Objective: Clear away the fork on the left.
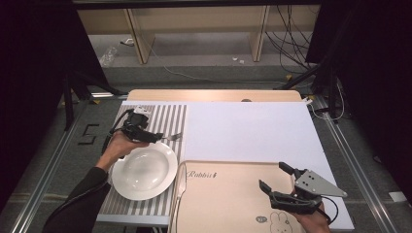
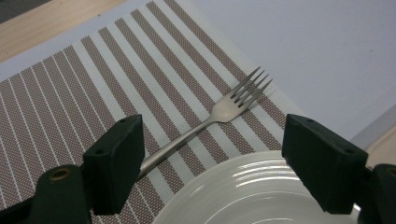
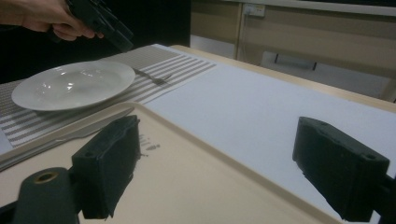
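A silver fork (image 2: 219, 114) lies on the striped placemat (image 2: 116, 79), tines pointing away, just past the rim of a white plate (image 2: 261, 191). My left gripper (image 2: 210, 158) hovers open over the fork's handle, whose near end is hidden behind the left jaw. In the high view the left gripper (image 1: 156, 137) sits above the plate (image 1: 144, 170), with the fork (image 1: 173, 138) to its right. My right gripper (image 1: 274, 176) is open over the beige tray (image 1: 218, 204), holding nothing. In the right gripper view, the right gripper (image 3: 215, 163) hangs above the tray (image 3: 196, 177).
A knife (image 1: 180, 187) lies along the tray's left edge beside the plate. A white sheet (image 1: 252, 126) covers the table's right and far part. The tray bears rabbit print. Cables and stands sit on the floor beyond the table.
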Motion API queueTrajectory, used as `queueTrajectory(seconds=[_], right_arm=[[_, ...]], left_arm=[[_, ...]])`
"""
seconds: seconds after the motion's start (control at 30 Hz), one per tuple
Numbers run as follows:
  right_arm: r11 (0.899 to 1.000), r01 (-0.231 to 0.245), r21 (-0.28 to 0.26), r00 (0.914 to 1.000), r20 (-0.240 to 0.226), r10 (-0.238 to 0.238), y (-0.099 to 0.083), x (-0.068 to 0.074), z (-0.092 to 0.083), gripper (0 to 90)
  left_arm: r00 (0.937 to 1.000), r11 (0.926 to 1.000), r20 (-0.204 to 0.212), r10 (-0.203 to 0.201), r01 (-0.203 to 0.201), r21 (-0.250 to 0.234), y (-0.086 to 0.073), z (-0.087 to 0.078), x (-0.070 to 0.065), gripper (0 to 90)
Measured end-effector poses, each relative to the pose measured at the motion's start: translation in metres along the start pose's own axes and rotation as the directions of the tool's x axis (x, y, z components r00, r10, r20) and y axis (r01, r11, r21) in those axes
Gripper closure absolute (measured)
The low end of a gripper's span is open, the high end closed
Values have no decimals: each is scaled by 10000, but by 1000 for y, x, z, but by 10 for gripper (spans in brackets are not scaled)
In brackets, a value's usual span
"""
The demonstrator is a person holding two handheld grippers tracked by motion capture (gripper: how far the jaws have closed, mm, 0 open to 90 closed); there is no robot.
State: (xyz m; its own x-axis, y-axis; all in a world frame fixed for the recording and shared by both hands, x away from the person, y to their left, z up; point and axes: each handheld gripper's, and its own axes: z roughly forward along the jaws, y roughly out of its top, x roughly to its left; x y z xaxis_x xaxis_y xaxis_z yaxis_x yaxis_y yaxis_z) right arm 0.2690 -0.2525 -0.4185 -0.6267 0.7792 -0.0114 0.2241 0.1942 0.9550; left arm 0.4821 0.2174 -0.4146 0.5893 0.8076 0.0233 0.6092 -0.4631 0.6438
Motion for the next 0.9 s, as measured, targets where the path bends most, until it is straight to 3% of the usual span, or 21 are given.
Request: queueTrajectory(seconds=[0.37,0.57,0.77,0.9], right_arm=[[10000,-14,44,10000,-21,14,0,0,0,158],[10000,23,36,10000,-20,-23,0,0,0,158],[10000,24,49,10000,-37,-24,0,0,0,158],[10000,28,43,10000,-36,-28,0,0,0,158]], left_arm=[[9995,9991,-236,199,-191,372,7,18,16,224],[9978,9960,-355,564,-538,714,11,25,19,235],[9934,9876,-518,1028,-957,1244,11,34,19,245],[9930,9828,-538,1053,-957,1578,10,40,21,252]])
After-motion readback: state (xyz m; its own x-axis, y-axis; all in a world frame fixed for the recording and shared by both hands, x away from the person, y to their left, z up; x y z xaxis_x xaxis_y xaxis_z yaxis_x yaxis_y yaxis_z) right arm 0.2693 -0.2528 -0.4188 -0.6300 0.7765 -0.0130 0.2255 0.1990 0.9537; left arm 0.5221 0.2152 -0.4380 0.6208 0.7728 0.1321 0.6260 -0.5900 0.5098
